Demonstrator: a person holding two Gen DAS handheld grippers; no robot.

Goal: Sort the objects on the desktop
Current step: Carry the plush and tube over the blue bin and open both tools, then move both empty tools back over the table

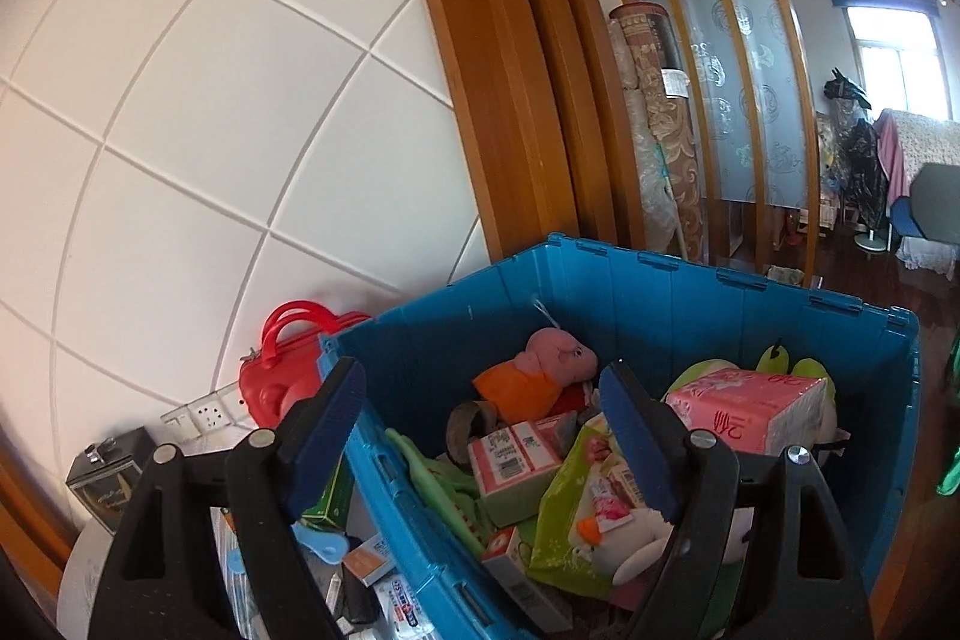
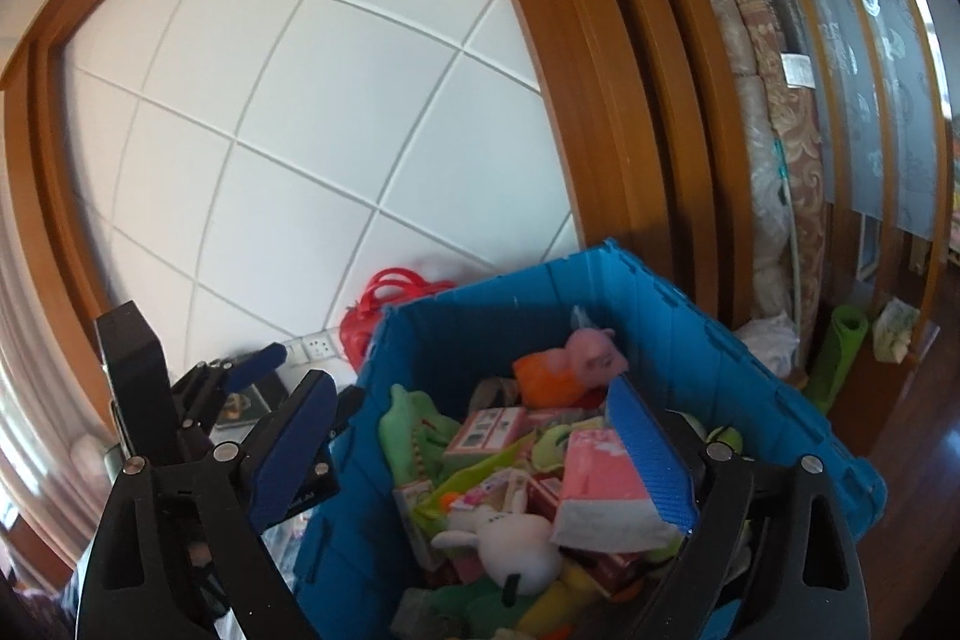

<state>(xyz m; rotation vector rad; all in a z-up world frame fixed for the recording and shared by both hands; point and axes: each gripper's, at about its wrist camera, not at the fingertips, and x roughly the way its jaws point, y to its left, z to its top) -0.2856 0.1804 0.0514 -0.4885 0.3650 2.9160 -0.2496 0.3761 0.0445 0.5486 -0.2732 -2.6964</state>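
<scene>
A blue crate (image 1: 672, 304) heaped with toys and packets stands by a white panelled wall (image 1: 210, 100), beside a wooden door frame (image 1: 480, 58). On top of the pile, toward the back, lies a pink pig plush (image 1: 540, 370) in an orange dress; a pink tissue pack (image 1: 750, 406) sits to its right, with a green snack bag (image 1: 570, 508), a white rabbit plush (image 2: 516, 544) and small cartons (image 1: 516, 460) nearer the cameras.

The left gripper (image 1: 480, 436) hangs above the crate's left wall, jaws wide apart and holding nothing: one blue pad falls outside the crate, the other over the pile. The right gripper (image 2: 474, 454) hangs likewise, jaws spread and empty, straddling the same wall; its right finger (image 2: 654, 460) crosses in front of the tissue pack. Whether it touches the pack cannot be told.

Left of the crate, against the wall, stands a red toy case (image 1: 282, 370) with looped handles, touching or nearly touching the crate. A wall socket (image 1: 204, 415) sits low behind it, and a dark box (image 1: 108, 478) lies further left. More small packets (image 1: 372, 568) lie outside the crate beneath the left gripper. Rolled carpets (image 1: 654, 124) lean upright behind the crate, beside frosted glass screens (image 1: 738, 82).
</scene>
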